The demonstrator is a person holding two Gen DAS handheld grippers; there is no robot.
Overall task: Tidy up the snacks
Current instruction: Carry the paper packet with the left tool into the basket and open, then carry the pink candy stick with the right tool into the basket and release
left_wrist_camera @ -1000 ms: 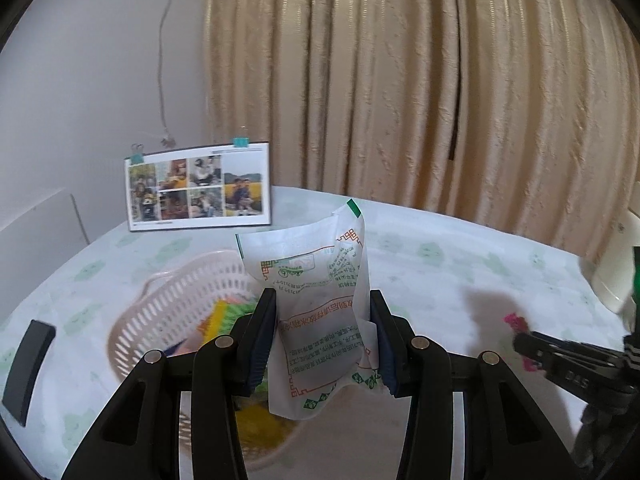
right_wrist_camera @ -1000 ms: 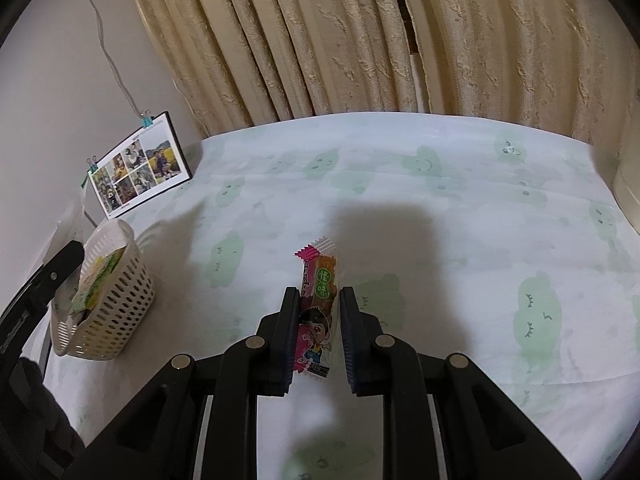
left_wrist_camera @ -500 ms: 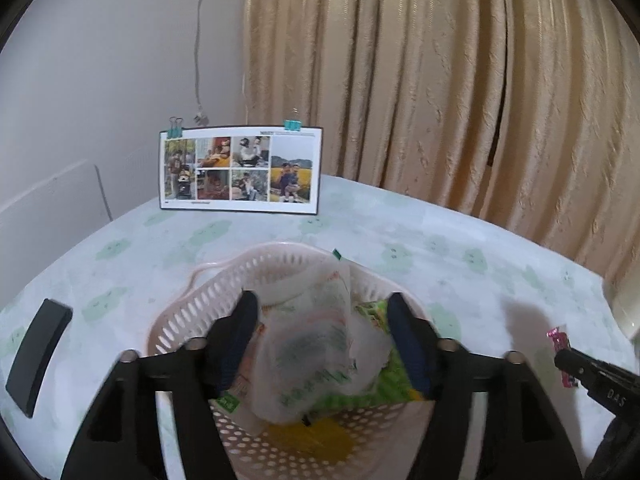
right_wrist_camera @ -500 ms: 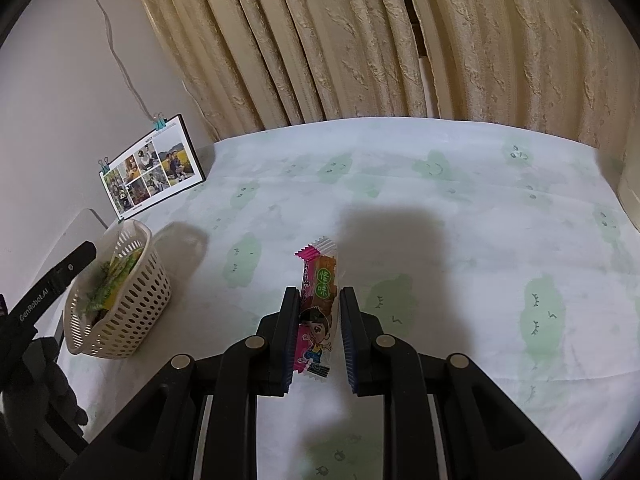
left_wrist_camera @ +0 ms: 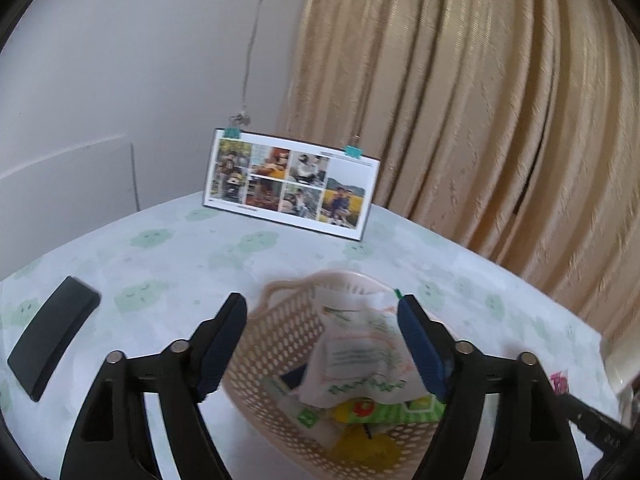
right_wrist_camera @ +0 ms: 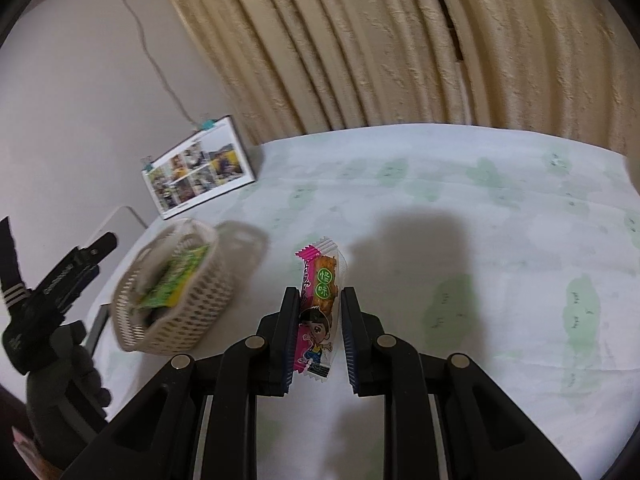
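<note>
Snack packets [left_wrist_camera: 360, 364] in basket [left_wrist_camera: 280, 332], photo card [left_wrist_camera: 290, 184] behind

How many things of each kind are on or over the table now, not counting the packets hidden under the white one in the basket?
Baskets: 1
Snack packets, white and pink: 2
Photo boards: 1
Black flat objects: 1
Total: 5

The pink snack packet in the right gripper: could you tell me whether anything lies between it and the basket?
Nothing visible does. Only bare tablecloth lies between the pink snack packet and the basket; the open left gripper hovers over the basket's mouth.
</note>
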